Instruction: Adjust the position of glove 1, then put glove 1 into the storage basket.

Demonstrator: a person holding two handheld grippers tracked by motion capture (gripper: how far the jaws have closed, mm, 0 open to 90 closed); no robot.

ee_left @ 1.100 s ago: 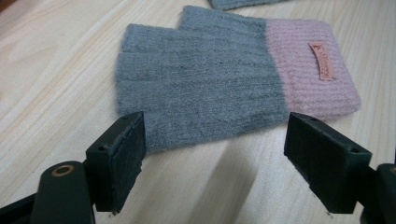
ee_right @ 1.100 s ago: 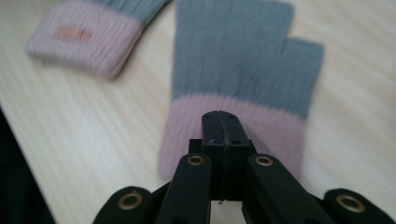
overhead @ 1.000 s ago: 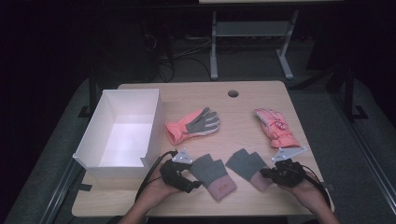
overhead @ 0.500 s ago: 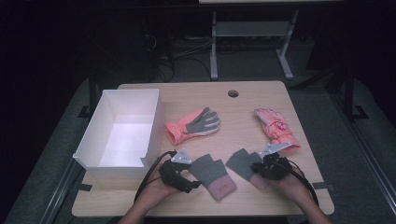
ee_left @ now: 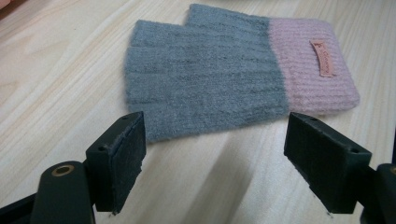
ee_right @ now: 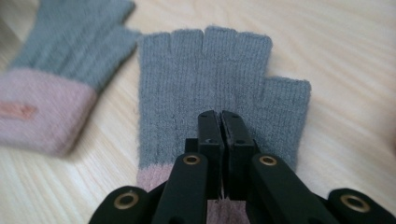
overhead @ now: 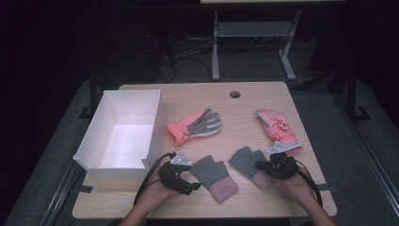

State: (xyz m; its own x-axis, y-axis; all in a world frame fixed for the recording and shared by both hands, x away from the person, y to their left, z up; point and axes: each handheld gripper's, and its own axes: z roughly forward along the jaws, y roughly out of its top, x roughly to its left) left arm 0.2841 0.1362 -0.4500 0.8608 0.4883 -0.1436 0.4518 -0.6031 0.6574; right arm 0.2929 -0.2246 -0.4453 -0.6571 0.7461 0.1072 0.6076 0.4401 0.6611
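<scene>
The right tool (ee_right: 222, 122) covers the pink cuff of the grey knitted fingerless glove (ee_right: 205, 79) beneath it. The second grey-and-pink knitted glove (ee_right: 51, 88) lies blurred, cut by the left edge; its small tan label (ee_left: 323, 58) is unreadable.

Two grey-and-pink fingerless gloves (overhead: 214, 175) (overhead: 245, 161), two coral gloves (overhead: 195, 126) (overhead: 277, 129), one white box (overhead: 123, 162)

Tabletop (overhead: 244, 101): light wood, rectangular, with a round hole (overhead: 235, 94) near the far edge, centre-right.
Box (overhead: 89, 153): white, open-topped, rectangular; sits on the left side of the tabletop, its near-left corner out over the edge.
Coral glove (overhead: 194, 125): coral cuff, grey palm and fingers up; lies just right of the box, fingers pointing to the far right.
Pink glove (overhead: 277, 128): padded, patterned; lies on the right side, well apart from the coral glove.
Background: dark floor, cables (overhead: 164, 49), grey metal frame legs (overhead: 215, 52) beyond the far edge.
</scene>
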